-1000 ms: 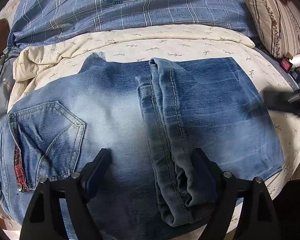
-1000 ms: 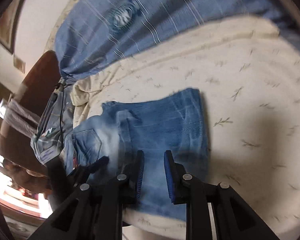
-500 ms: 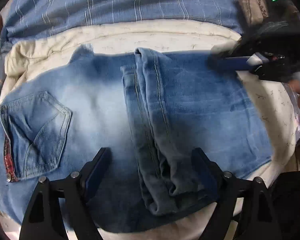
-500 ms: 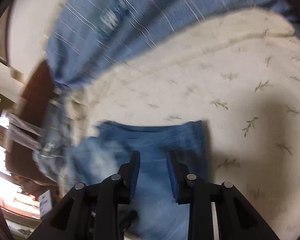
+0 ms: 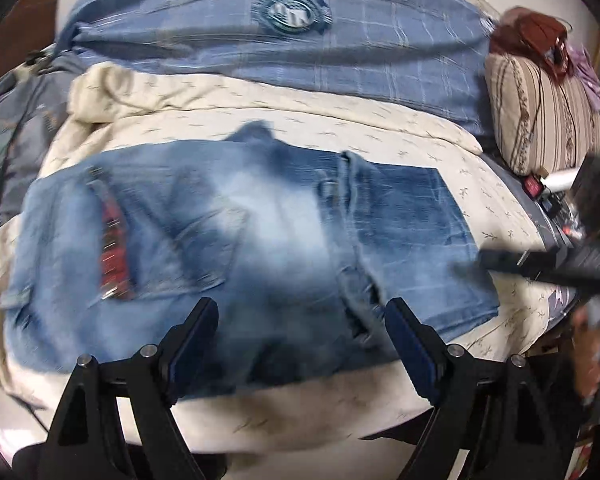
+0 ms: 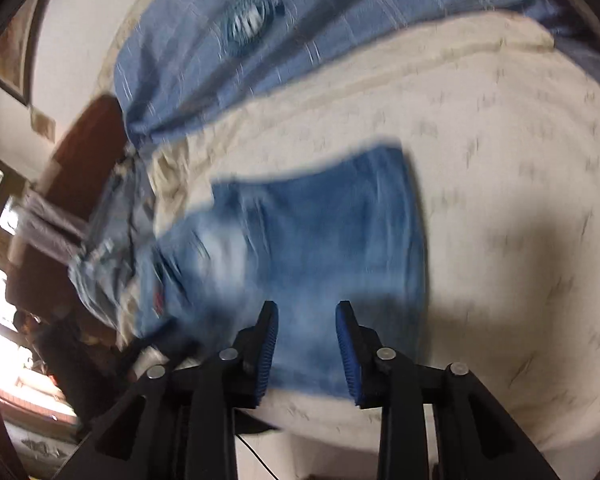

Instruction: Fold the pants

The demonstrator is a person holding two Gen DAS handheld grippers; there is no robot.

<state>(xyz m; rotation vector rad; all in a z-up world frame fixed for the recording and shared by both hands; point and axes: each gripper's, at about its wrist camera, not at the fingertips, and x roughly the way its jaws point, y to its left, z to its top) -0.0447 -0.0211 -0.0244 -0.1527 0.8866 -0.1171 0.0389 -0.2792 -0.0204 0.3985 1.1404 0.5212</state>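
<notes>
The blue jeans point(image 5: 260, 248) lie folded on the cream sheet point(image 5: 340, 128), waist and back pocket to the left, leg ends folded over across the middle right. My left gripper point(image 5: 300, 320) is open and empty, raised over the jeans' near edge. My right gripper point(image 6: 306, 316) is open a little and empty, held above the near edge of the jeans point(image 6: 320, 240). It also shows as a dark blurred shape at the right of the left wrist view point(image 5: 540, 264).
A blue checked blanket with a round logo point(image 5: 292, 16) lies at the back of the bed. A striped pillow point(image 5: 540, 120) sits at the right, with small items beside it. Grey clothing point(image 5: 4, 120) is heaped at the left. The bed's near edge point(image 5: 300, 420) is close below me.
Both grippers have pulled back and up from the jeans, so more of the bed shows. The right gripper swung in over the far right part of the jeans, then withdrew to the right edge.
</notes>
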